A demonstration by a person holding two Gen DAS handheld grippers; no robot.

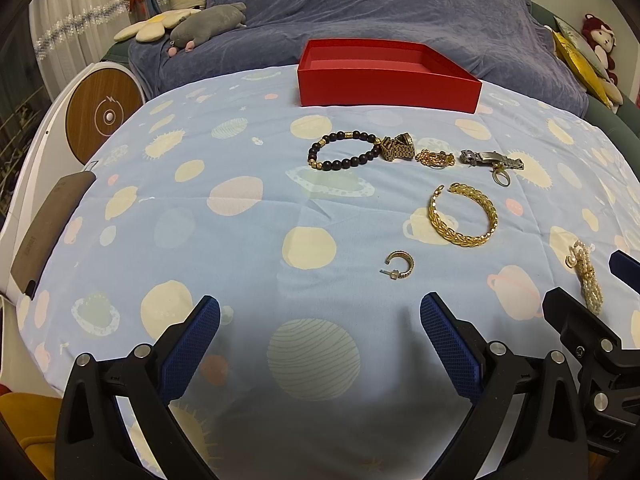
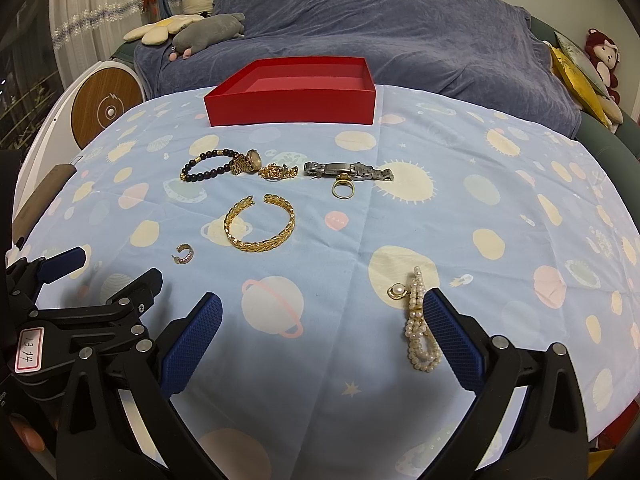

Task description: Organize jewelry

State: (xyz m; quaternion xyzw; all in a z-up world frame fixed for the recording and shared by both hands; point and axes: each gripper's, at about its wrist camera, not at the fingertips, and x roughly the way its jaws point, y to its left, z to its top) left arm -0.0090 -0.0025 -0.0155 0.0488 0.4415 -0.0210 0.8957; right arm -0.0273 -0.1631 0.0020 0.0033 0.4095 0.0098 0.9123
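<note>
Hovering side by side above the table, the left gripper (image 1: 320, 322) and the right gripper (image 2: 322, 316) both have their jaws spread wide and released, grasping nothing. A pale blue tablecloth (image 1: 224, 240) printed with planets and suns covers the table, and the jewelry lies scattered across it. At the far edge sits an open red box (image 1: 384, 80), its interior bare as far as the views show. In a row nearer than the box lie a black beaded bracelet (image 1: 344, 152) with gold beads, a gold watch (image 1: 398, 147) touching the bracelet's right end, a small heap of gold chain (image 1: 435, 158) just beside the watch, and a silver watch (image 1: 490, 158) lying flat. A gold ring (image 2: 342, 190) rests against the near side of the silver watch. Nearer the grippers lies an open gold leaf-pattern bangle (image 1: 464, 214), its gap facing the far side. A small gold hoop earring (image 1: 399, 266) lies apart from the rest, just ahead of the left gripper and closer to its right finger. A pearl bracelet (image 2: 420, 328) with a pearl earring (image 2: 397, 291) just beside its far end lies along the inner side of the right gripper's right finger; whether the finger touches it cannot be told. Beyond the table a blue-grey blanket (image 2: 400, 28) covers a bed.
</note>
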